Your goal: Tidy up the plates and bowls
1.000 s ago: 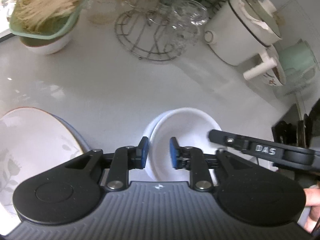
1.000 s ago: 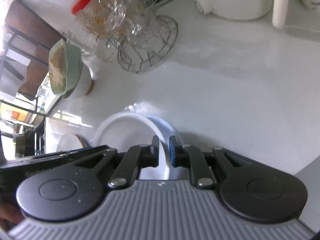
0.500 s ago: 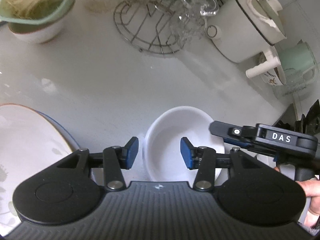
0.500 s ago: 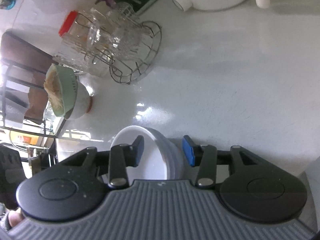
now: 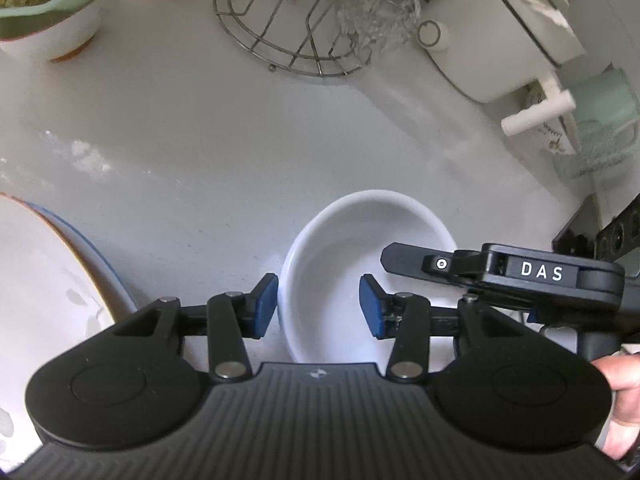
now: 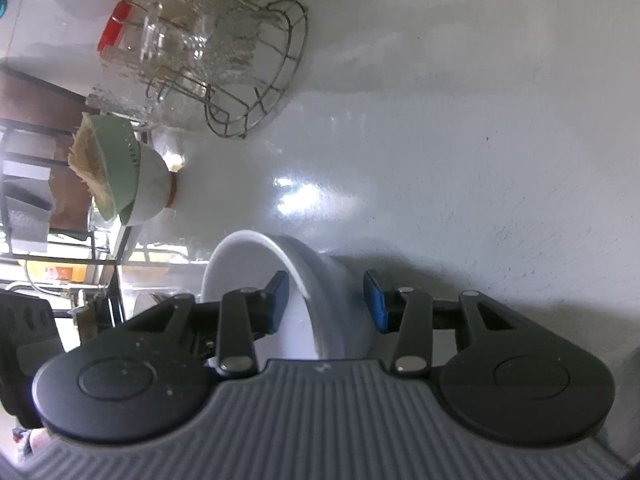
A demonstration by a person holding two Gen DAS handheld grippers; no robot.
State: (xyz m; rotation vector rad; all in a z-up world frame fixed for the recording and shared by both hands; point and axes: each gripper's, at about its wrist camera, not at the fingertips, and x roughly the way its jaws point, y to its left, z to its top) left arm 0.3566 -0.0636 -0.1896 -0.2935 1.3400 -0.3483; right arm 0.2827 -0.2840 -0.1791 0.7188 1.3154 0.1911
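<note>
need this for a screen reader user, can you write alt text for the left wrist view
The open left gripper straddles the near rim of a small white ceramic bowl resting on a glossy white countertop, with the right gripper reaching over the bowl's right side. A large white plate lies left, a wire rack of glassware behind.

Glossy white ceramic bowl, glossy white counter, wire metal rack, matt black plastic tongs

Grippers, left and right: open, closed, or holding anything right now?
Left gripper: open, jaws astride the white bowl rim, not clamping.
Right gripper: open, jaws astride the same bowl's rim, holding nothing.
</note>
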